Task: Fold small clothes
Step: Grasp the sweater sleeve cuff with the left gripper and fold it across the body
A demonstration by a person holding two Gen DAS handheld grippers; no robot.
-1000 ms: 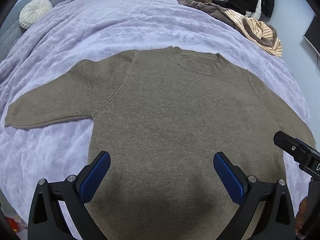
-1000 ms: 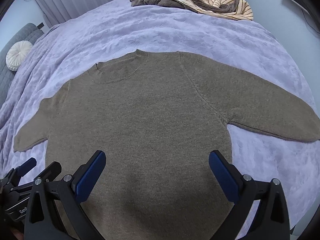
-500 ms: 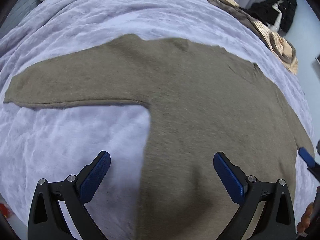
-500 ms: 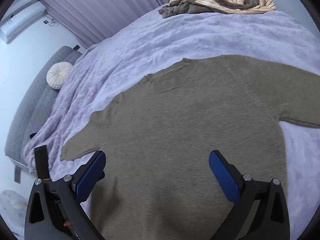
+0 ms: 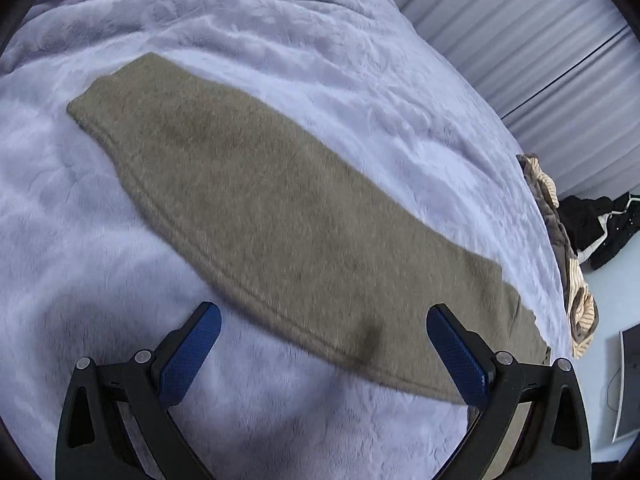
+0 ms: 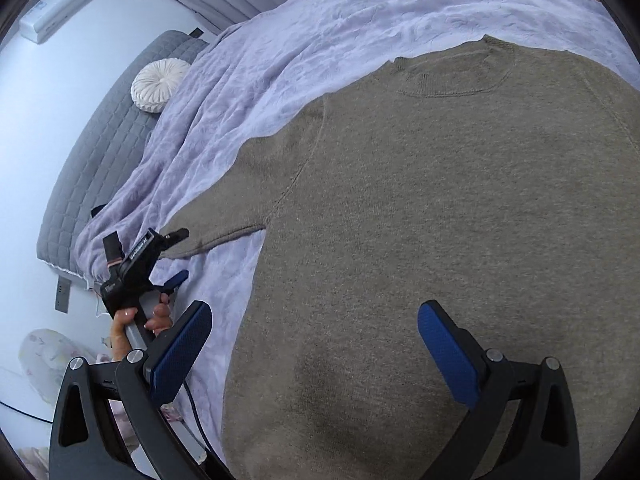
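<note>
Within the last second the left gripper [image 5: 320,344] had swung away from the body of the olive-brown knitted sweater [image 6: 420,220] toward its left sleeve [image 5: 260,208], which now filled the left wrist view from cuff to shoulder. The right gripper [image 6: 316,344] had turned a little to the left too, so that it looked across the chest and the neckline. I judge from this that spreading was finished and that the first fold, bringing the left sleeve in over the body, was about to begin.

The sweater lay flat and face up on the lavender plush blanket [image 5: 360,60] of the bed, with the sleeve stretched out sideways.

The left gripper hovered low over the lower seam of the sleeve, near the armpit, its blue pads [image 5: 192,354] wide apart and gripping nothing. In the right wrist view a hand [image 6: 140,320] held it beside the sleeve end. The right gripper hung above the hem side of the body, its jaws also spread wide and empty.
</note>
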